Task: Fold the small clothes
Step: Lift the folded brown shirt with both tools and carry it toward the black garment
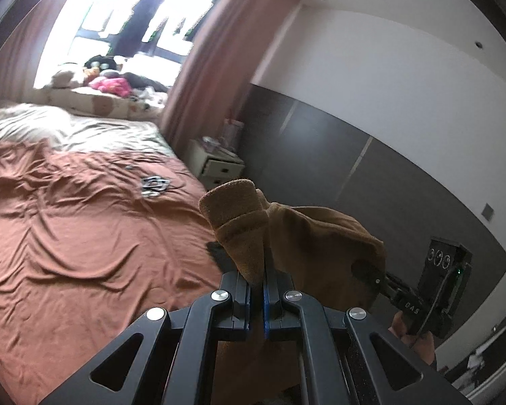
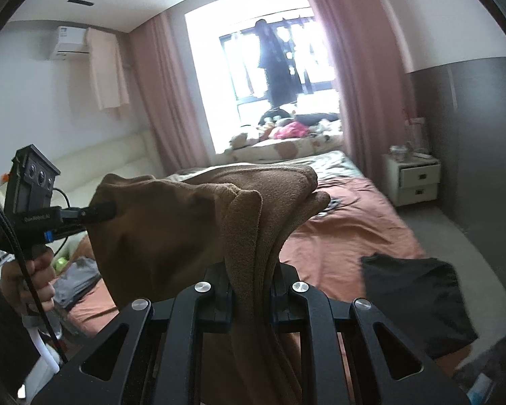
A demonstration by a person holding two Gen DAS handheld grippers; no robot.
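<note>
A brown fleece garment (image 1: pixel 307 236) hangs in the air above the bed, stretched between both grippers. In the left wrist view my left gripper (image 1: pixel 258 276) is shut on one bunched edge of it. The right gripper (image 1: pixel 367 271) bites the far right edge, with a hand under its handle. In the right wrist view my right gripper (image 2: pixel 253 280) is shut on a thick fold of the brown garment (image 2: pixel 172 222). The left gripper (image 2: pixel 101 211) clamps the opposite edge at the left, held by a hand.
Below lies a bed with a rumpled rust-brown sheet (image 1: pixel 84 236). A black garment (image 2: pixel 415 303) lies at its near right corner, grey clothes (image 2: pixel 77 280) at the lower left. A small dark-and-white item (image 1: pixel 155 185) rests mid-bed. A white nightstand (image 2: pixel 415 175) stands by the curtain.
</note>
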